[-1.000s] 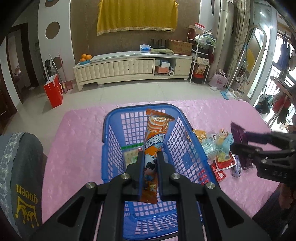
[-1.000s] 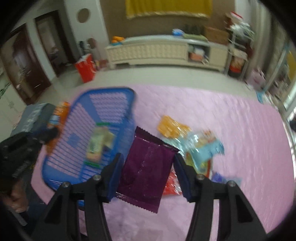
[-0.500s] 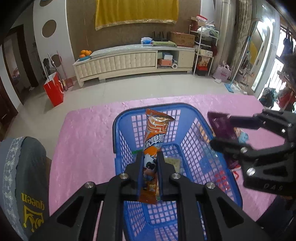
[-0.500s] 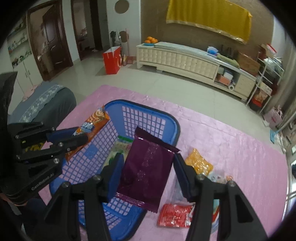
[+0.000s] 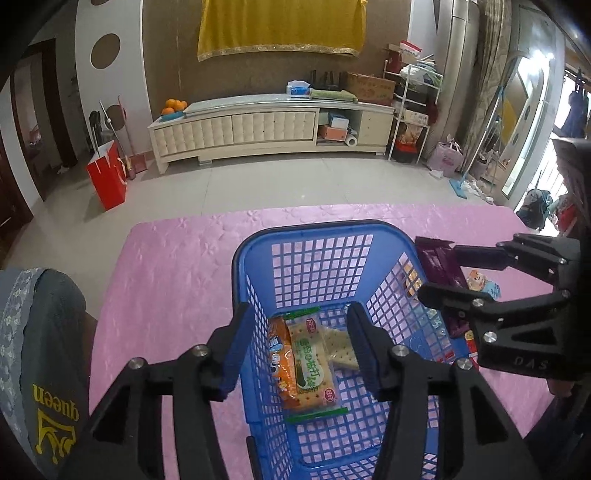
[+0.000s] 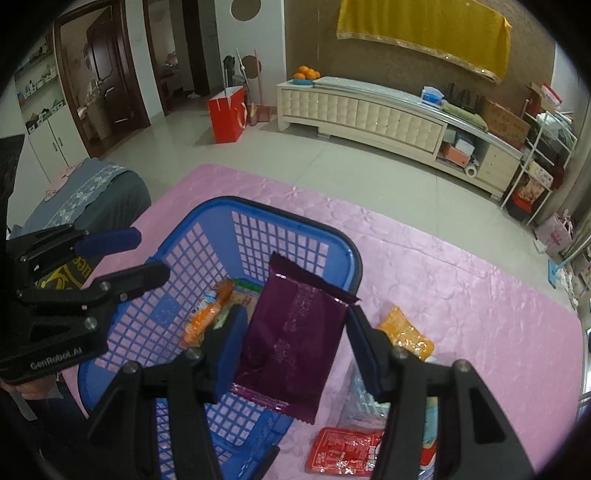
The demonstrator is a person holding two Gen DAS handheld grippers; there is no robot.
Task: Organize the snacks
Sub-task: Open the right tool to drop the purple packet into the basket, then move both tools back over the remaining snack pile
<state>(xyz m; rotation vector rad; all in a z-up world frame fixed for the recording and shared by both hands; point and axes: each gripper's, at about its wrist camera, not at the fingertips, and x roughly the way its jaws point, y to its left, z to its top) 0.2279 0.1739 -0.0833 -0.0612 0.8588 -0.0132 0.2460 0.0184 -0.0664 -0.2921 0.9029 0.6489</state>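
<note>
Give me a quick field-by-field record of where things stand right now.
left gripper: open, empty, above the basket
right gripper: shut on purple packet, over the basket's right rim
basket: blue, on pink tablecloth
in basket: orange snack packet beside green cracker packet, both lying flat
outside basket: yellow packet, red packet, on the cloth to its right

Pink cloth (image 5: 177, 266) covers the desk, floor tiles beyond. Cream TV cabinet (image 5: 236, 129) at 12 o'clock along the back wall, w/ oranges (image 5: 173, 105) on its left end, tissue box (image 5: 297, 88) on top. Yellow drape (image 5: 280, 26) hangs above. Red paper bag (image 5: 107, 177) at 10 o'clock on the floor, broom beside it. Wire shelf rack (image 5: 413, 110) at 2 o'clock. Grey cushion (image 5: 40, 332) w/ "queen" print at 8 o'clock.
</note>
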